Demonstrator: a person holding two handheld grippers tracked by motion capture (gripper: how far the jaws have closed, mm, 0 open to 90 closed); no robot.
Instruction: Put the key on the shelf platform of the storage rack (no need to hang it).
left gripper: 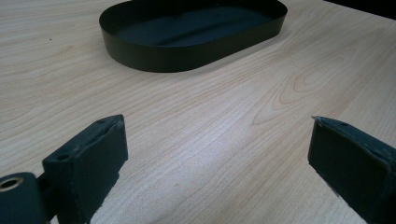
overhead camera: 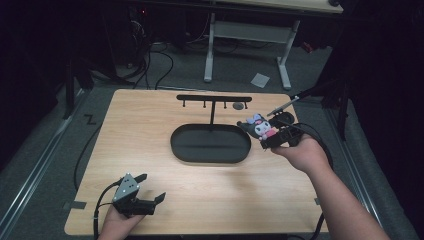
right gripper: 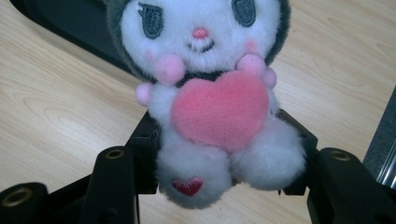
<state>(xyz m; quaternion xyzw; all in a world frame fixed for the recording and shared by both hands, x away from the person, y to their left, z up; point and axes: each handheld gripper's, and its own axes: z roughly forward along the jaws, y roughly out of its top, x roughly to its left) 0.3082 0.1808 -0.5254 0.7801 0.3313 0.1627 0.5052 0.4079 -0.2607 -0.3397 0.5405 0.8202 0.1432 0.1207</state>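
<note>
Right gripper (overhead camera: pixel 272 137) clamps the plush (overhead camera: pixel 261 128) by its body, held just right of the black tray (overhead camera: pixel 210 143). Left gripper (overhead camera: pixel 150 189) rests near the counter's (overhead camera: pixel 150 125) front edge, jaws spread wide, nothing between them.

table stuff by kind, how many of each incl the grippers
handheld grippers: 2, left gripper, right gripper
plush toy: 1
black oval tray: 1
black T-shaped hook stand: 1
total: 5
</note>
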